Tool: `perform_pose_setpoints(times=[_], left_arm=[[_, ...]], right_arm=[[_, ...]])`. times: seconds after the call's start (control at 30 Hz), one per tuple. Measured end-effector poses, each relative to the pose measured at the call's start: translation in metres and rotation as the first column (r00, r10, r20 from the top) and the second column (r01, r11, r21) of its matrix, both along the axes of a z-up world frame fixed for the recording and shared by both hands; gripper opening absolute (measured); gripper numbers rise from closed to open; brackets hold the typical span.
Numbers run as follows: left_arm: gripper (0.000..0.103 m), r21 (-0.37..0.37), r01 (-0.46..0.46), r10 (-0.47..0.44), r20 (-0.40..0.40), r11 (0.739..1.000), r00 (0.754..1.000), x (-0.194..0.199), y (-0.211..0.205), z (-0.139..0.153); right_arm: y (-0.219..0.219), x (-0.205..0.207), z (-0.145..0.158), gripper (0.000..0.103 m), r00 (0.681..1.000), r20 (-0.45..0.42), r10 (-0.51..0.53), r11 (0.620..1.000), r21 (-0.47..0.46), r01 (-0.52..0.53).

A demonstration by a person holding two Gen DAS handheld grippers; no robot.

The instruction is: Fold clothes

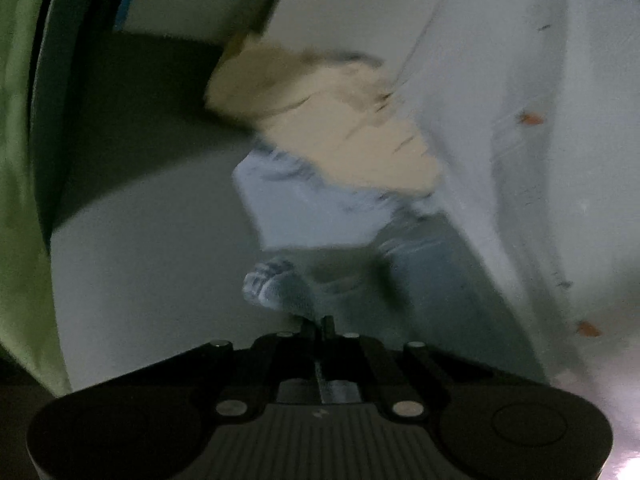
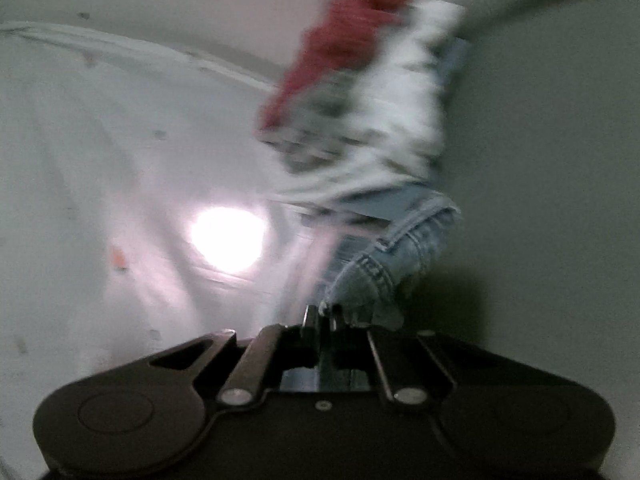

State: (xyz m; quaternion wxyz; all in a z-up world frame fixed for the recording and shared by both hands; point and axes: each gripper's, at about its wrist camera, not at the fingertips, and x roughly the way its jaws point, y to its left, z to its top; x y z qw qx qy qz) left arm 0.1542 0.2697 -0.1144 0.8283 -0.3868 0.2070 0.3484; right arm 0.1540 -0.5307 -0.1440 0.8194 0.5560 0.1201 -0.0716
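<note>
Both views are blurred. In the left wrist view my left gripper (image 1: 319,322) is shut on a bunched edge of pale blue denim (image 1: 280,288), which stretches away from the jaws toward a beige garment (image 1: 332,120) lying further off. In the right wrist view my right gripper (image 2: 324,314) is shut on a stitched hem of the same kind of blue denim (image 2: 400,248). The cloth hangs off the jaws to the right. Beyond it lie a white patterned garment (image 2: 400,112) and a red garment (image 2: 340,48).
A white sheet (image 1: 540,120) with small orange marks covers the surface on the right of the left wrist view. Green fabric (image 1: 16,160) fills the far left beside a grey surface (image 1: 152,280). A bright glare spot (image 2: 226,238) sits on the white surface (image 2: 100,160).
</note>
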Motion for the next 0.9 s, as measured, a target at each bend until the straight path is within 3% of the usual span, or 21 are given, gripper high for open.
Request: perform_pose_setpoints(times=[0.1,0.2,0.27,0.33,0.53,0.7,0.9], left_arm=[[0.001,0.066,-0.014,0.009,0.081,0.998,0.997,-0.009,-0.009,0.032],[0.001,0.180,-0.017,0.014,0.014,0.983,1.000,-0.011,-0.016,0.041],[0.001,0.127,-0.049,0.054,-0.042,0.991,0.998,-0.010,-0.009,0.026],[0.001,0.068,-0.085,0.088,-0.036,0.994,0.996,-0.015,-0.005,0.017],[0.001,0.140,-0.031,0.042,-0.072,0.990,0.997,0.010,-0.006,0.027],[0.001,0.115,-0.041,0.047,-0.053,0.993,0.997,0.047,0.014,0.028],[0.001,0.123,-0.011,0.021,-0.084,0.992,0.996,0.106,0.024,0.027]], right_arm=[[0.001,0.002,0.028,0.005,0.995,0.102,-0.008,0.999,0.035,0.004],[0.001,0.001,0.033,0.005,0.990,0.134,-0.032,0.998,0.050,0.025],[-0.001,0.001,0.029,0.005,0.997,0.064,-0.047,0.999,0.014,0.046],[-0.003,0.000,0.021,0.005,0.998,0.007,-0.057,0.998,0.038,0.057],[0.006,0.018,0.025,0.005,0.997,-0.032,-0.075,0.996,0.050,0.076],[0.016,0.054,0.034,0.005,0.996,-0.045,-0.075,0.997,-0.006,0.075],[0.022,0.094,0.027,0.005,0.991,-0.069,-0.113,0.994,-0.005,0.113]])
